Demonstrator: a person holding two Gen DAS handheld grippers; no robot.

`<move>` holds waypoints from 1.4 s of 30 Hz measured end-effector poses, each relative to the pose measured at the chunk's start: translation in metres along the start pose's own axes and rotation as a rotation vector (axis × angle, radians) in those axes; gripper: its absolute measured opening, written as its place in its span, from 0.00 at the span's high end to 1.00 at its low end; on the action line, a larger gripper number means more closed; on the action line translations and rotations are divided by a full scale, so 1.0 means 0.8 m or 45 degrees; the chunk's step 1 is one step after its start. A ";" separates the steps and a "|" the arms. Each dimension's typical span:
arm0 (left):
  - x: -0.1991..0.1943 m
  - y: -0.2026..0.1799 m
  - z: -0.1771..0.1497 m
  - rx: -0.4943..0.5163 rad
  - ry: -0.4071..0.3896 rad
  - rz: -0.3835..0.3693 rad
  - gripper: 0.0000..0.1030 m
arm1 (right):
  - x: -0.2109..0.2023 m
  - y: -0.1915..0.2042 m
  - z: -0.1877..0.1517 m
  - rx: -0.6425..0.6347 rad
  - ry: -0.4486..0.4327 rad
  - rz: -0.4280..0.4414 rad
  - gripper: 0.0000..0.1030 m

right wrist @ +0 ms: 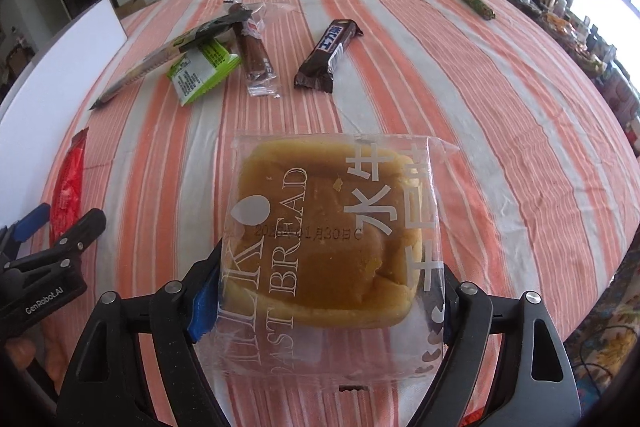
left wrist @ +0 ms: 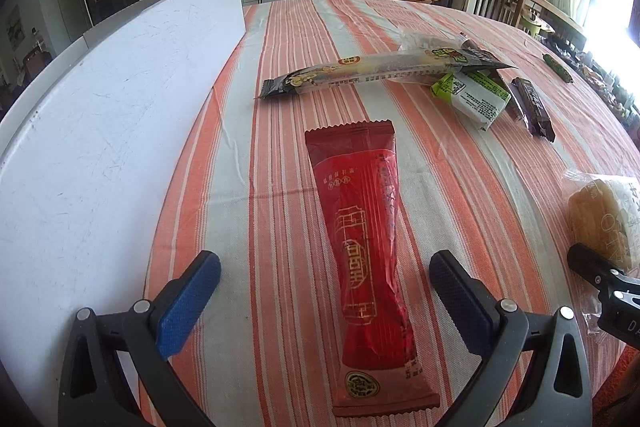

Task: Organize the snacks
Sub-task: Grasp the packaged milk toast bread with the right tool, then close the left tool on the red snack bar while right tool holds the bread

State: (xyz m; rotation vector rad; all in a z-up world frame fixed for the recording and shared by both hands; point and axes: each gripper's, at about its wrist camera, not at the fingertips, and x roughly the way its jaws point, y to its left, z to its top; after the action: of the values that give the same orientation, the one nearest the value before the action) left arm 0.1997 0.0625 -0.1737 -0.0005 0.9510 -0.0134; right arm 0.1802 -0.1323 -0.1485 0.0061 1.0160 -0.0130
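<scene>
A long red snack pack (left wrist: 360, 239) lies flat on the striped tablecloth (left wrist: 460, 187), pointing away from me. My left gripper (left wrist: 324, 259) straddles its near half, open, with both blue pads clear of the wrapper. A bread bun in a clear wrapper (right wrist: 332, 239) lies between the fingers of my right gripper (right wrist: 332, 267). The wrapper's edges overlap the fingers, the bun looks unsqueezed, and the jaws stand wide. In the left wrist view the bun (left wrist: 600, 219) sits at the right edge beside one right finger (left wrist: 588, 263).
Farther back lie a long dark-and-gold pack (left wrist: 380, 71), a green pack (right wrist: 200, 71), a brown bar in clear wrap (right wrist: 256, 55), a dark chocolate bar (right wrist: 330, 53) and a small green roll (right wrist: 478, 5). A white board (left wrist: 100, 107) stands along the left.
</scene>
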 end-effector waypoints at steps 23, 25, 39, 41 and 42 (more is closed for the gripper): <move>0.000 0.000 0.000 0.003 -0.001 -0.002 0.00 | -0.001 -0.001 -0.004 0.009 -0.052 0.000 0.10; 0.000 0.000 0.000 0.004 -0.001 -0.002 0.00 | -0.001 -0.002 -0.003 0.009 -0.052 0.000 0.10; 0.000 0.000 0.000 0.004 -0.001 -0.002 0.00 | -0.001 -0.001 -0.004 0.008 -0.052 0.000 0.10; -0.001 0.000 0.000 0.004 -0.001 -0.002 0.00 | -0.001 -0.001 -0.004 0.008 -0.052 0.000 0.10; 0.000 0.000 0.000 0.004 -0.001 -0.002 0.00 | -0.001 -0.001 -0.004 0.008 -0.052 0.000 0.10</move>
State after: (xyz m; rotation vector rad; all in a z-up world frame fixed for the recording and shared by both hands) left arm 0.1994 0.0624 -0.1735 0.0017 0.9502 -0.0164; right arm 0.1769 -0.1334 -0.1493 0.0116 0.9749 -0.0166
